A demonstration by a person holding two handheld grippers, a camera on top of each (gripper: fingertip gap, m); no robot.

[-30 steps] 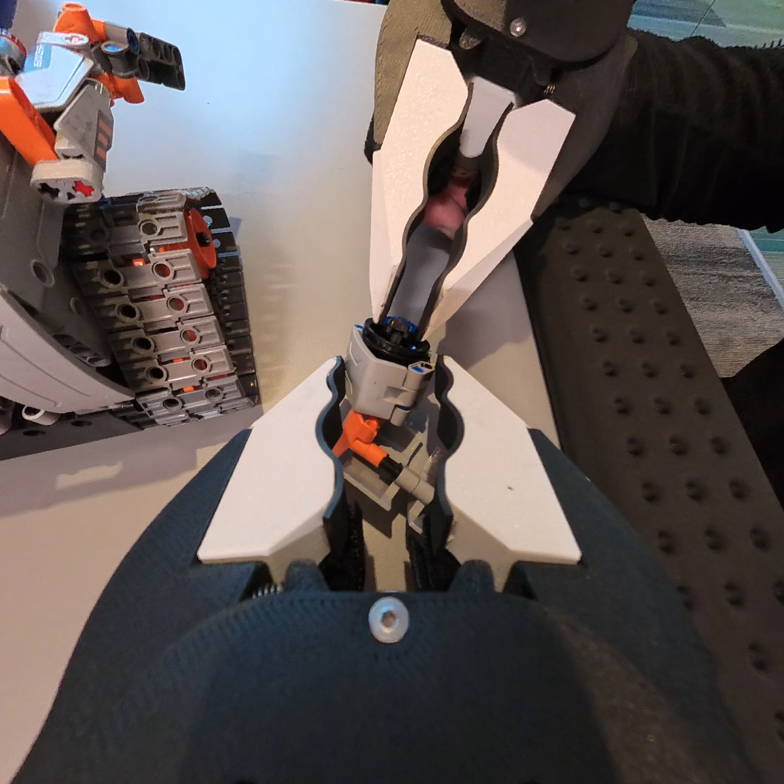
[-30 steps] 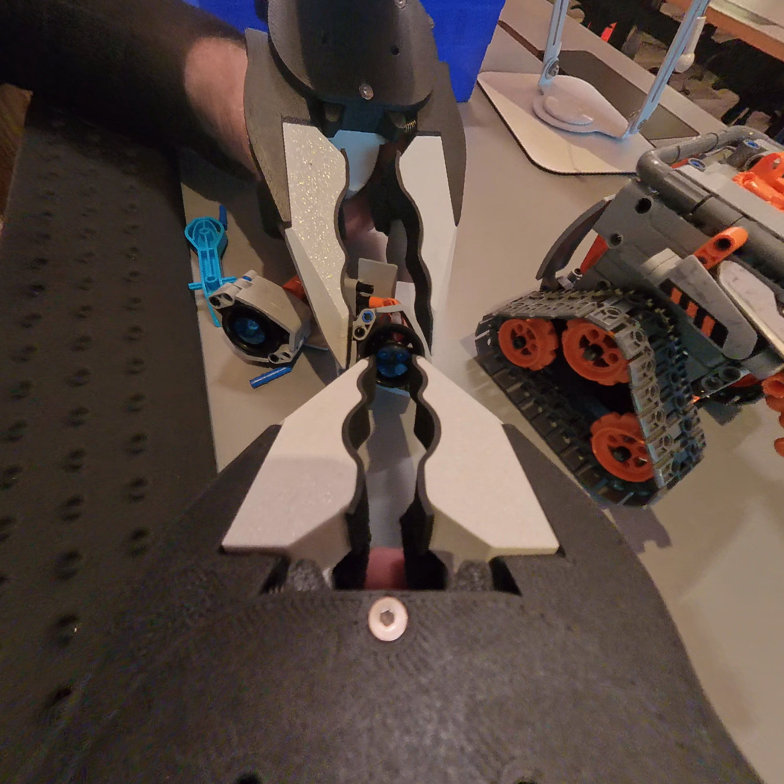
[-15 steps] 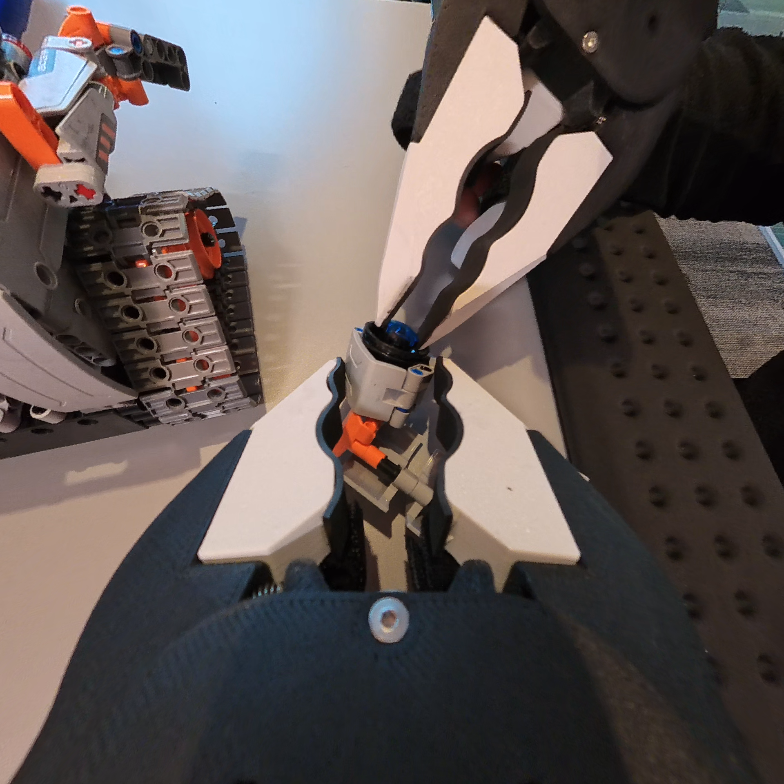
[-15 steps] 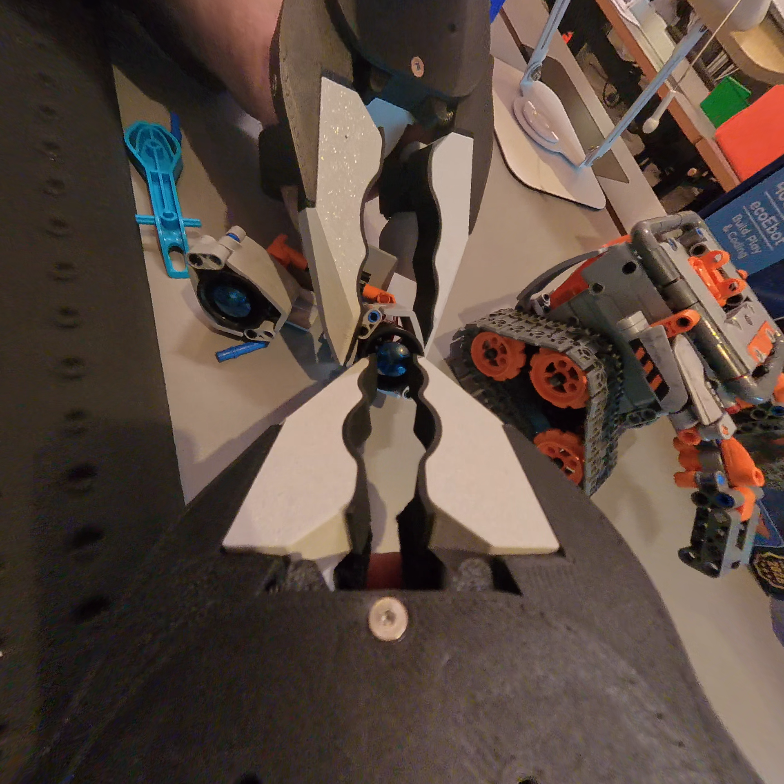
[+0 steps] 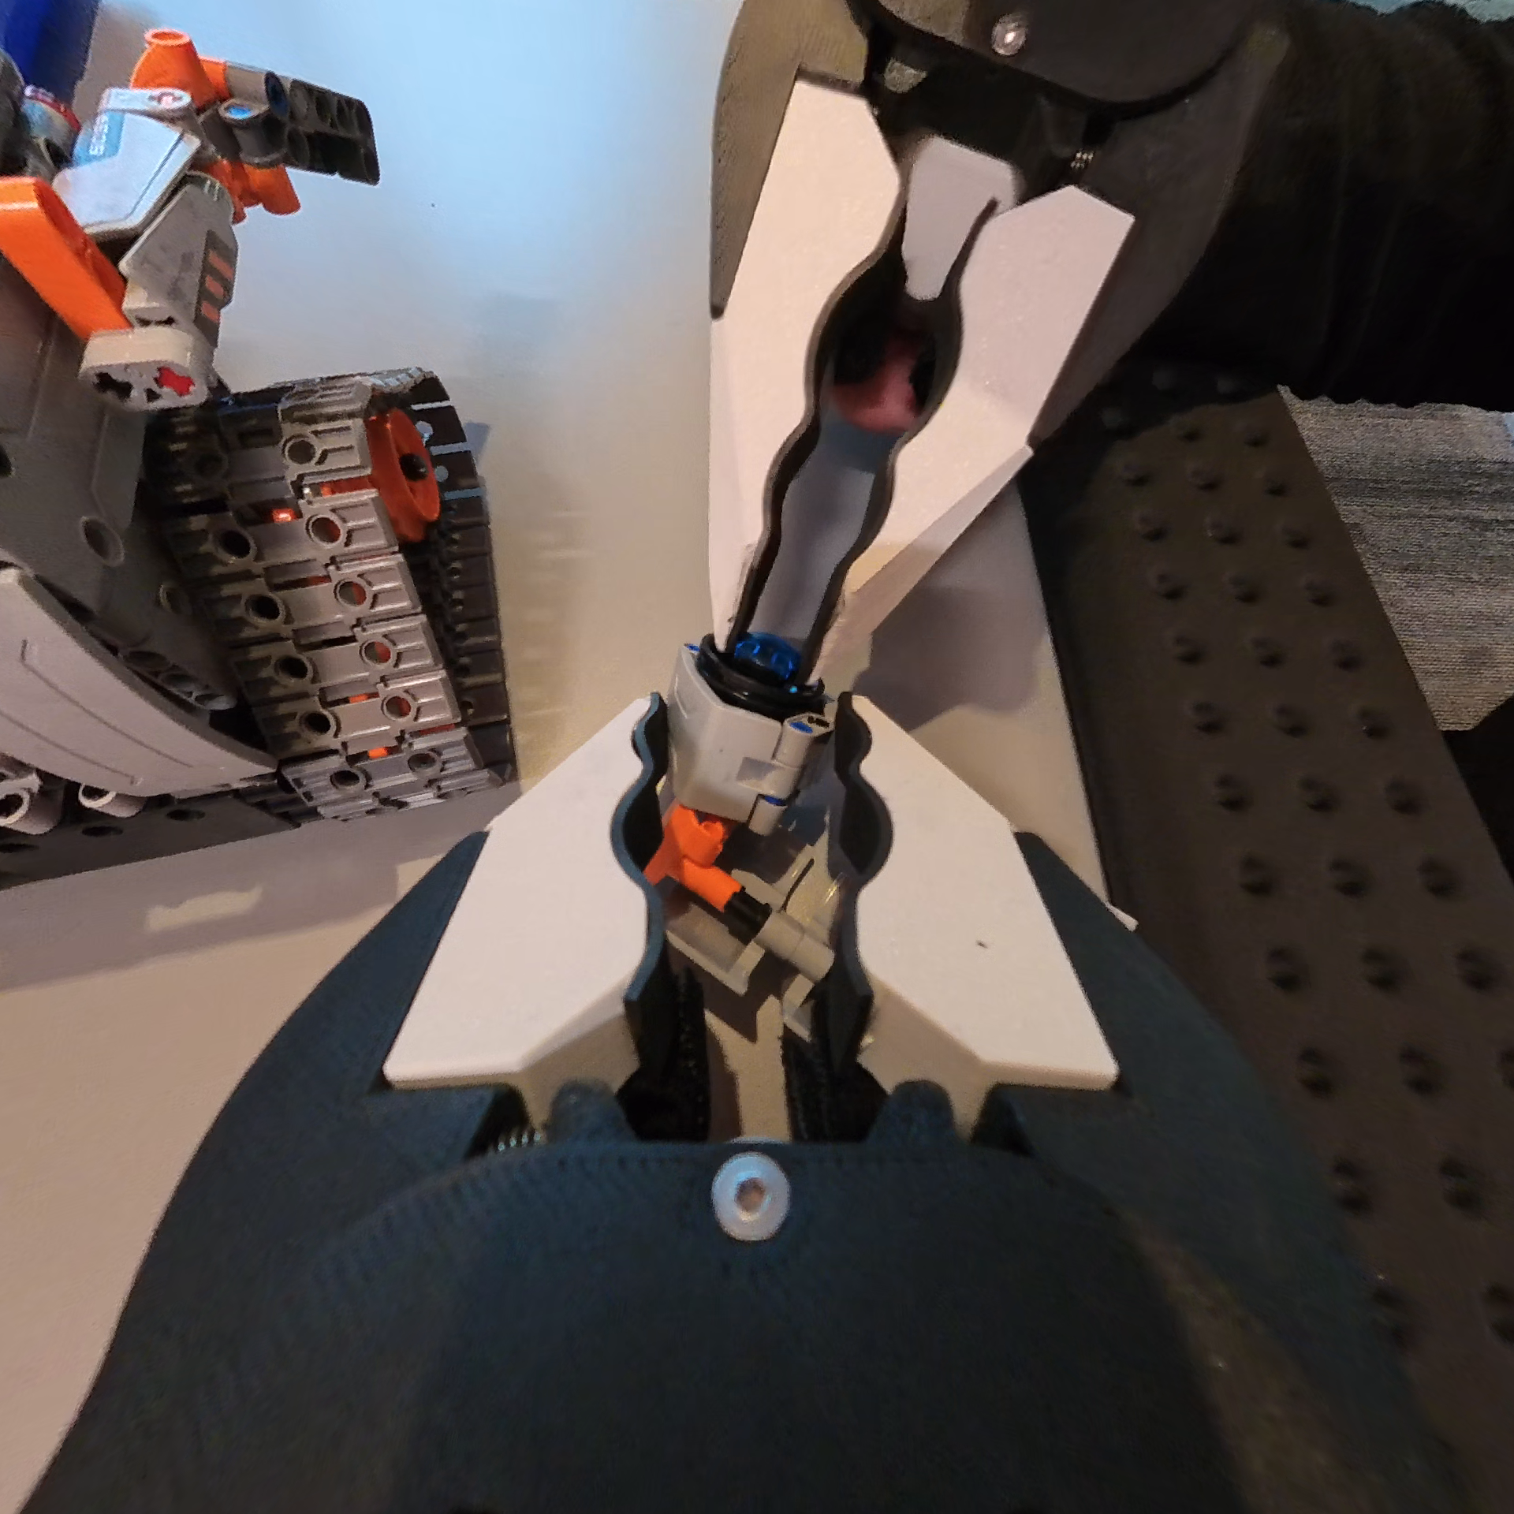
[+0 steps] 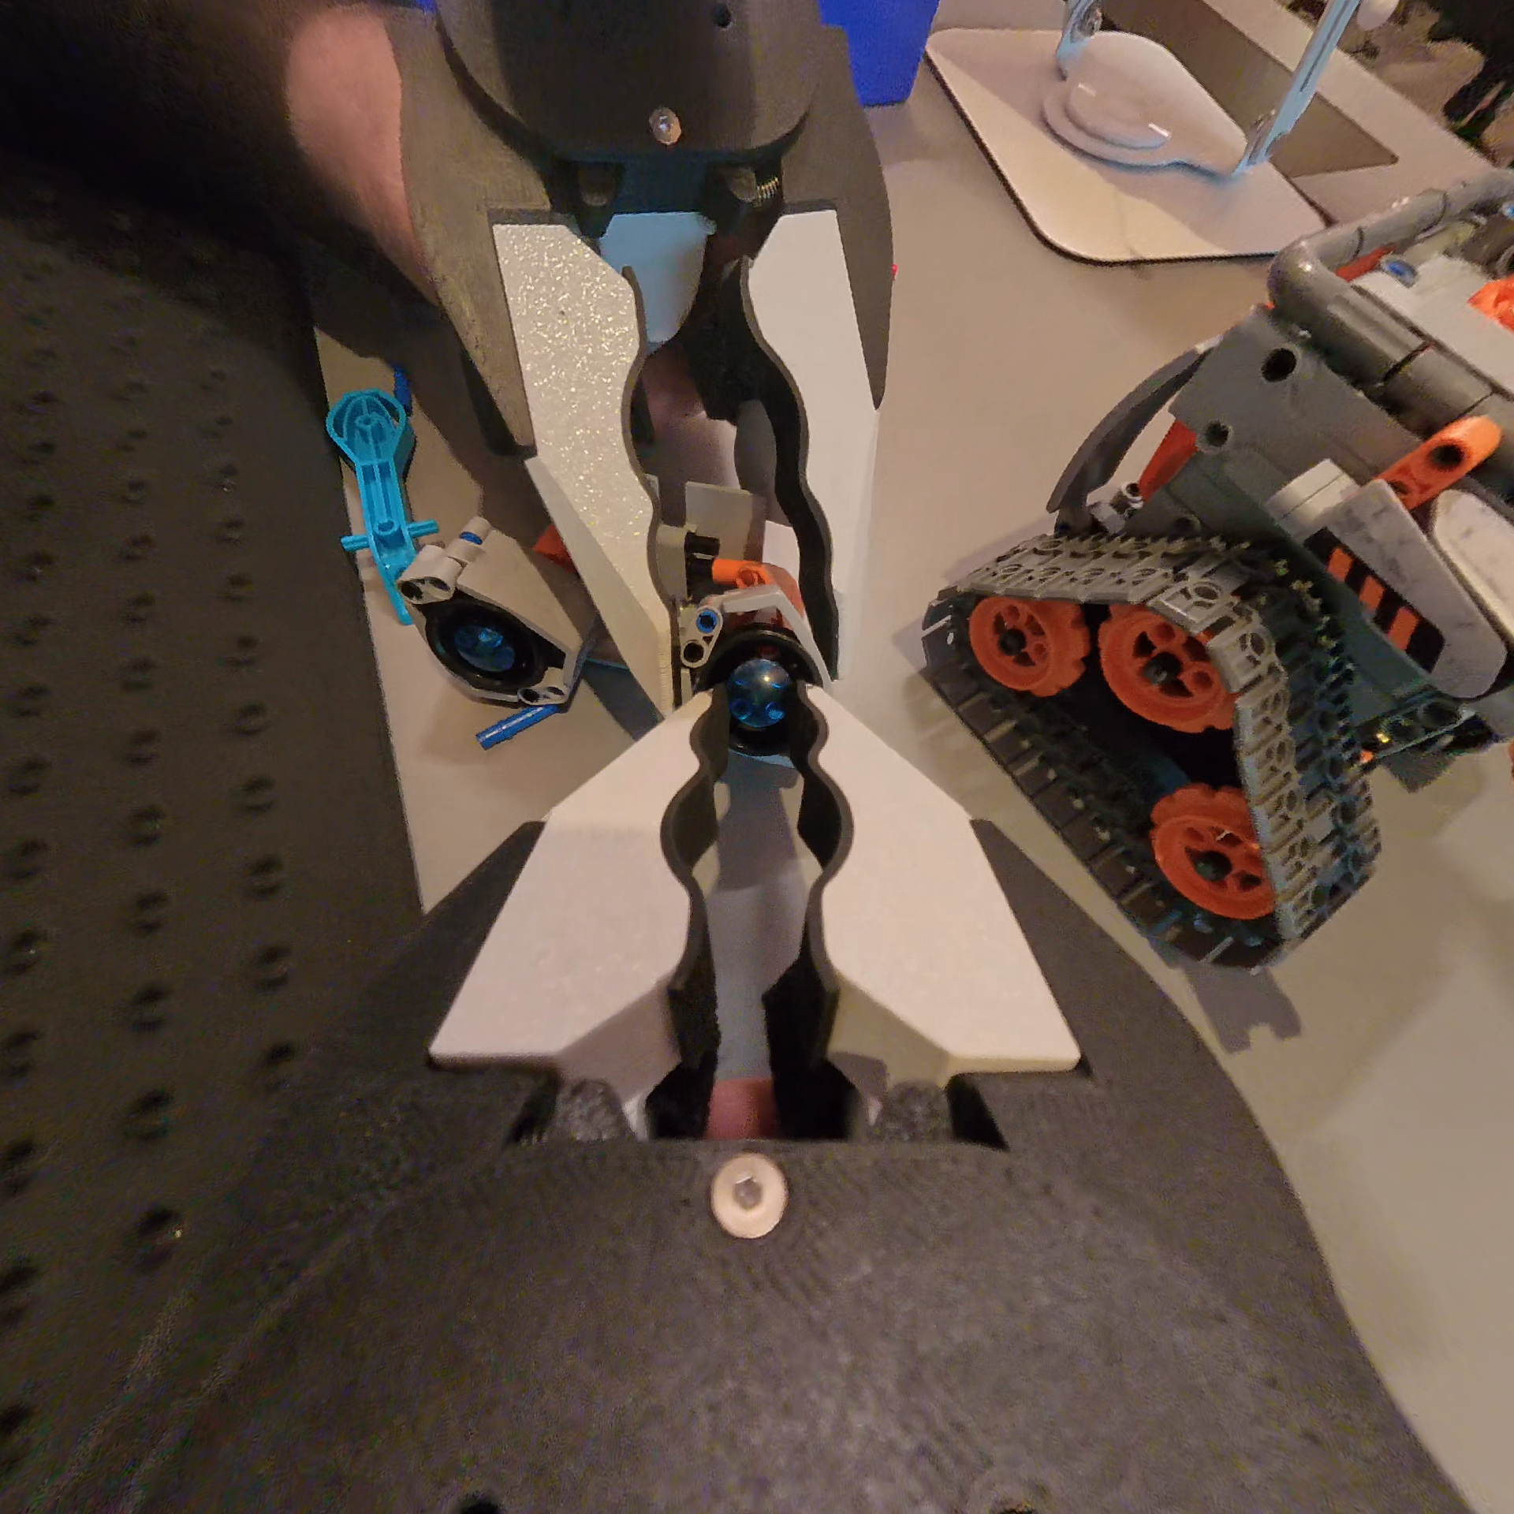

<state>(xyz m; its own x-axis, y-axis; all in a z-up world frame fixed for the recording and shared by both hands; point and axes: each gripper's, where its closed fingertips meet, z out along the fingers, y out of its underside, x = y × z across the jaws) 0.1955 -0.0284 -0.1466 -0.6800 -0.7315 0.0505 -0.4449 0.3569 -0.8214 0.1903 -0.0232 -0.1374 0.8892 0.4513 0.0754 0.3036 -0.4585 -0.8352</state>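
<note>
Between the fingers of the left gripper (image 5: 741,827): a grey brick-built launcher module (image 5: 741,745), pinched by its sides, fingers partly closed around it, orange connector and grey pin behind. At its front end, a black ring cupping a glossy blue ball (image 6: 758,692). Left of the fingers in the left wrist view, well apart on the pale worktop (image 5: 573,246): a tracked brick robot (image 5: 311,590) with grey-and-black tread links and orange hubs.

Straight ahead of those fingers: the right gripper (image 6: 758,721), tips nearly together and seemingly pinching the blue ball at the module's mouth; true contact hard to confirm, the ball sitting right at the tips. To the left of the right gripper's fingers, on the worktop: a second grey module with blue centre (image 6: 491,631), a light blue spoon-shaped piece (image 6: 373,483), a small blue pin (image 6: 512,725). To the right: the tracked robot again, near but not touching.

Likely trouble: ball slipping off such a shallow tip hold and rolling away; module twisting in the left fingers under an off-axis pull; a wide swing clipping the treads.
</note>
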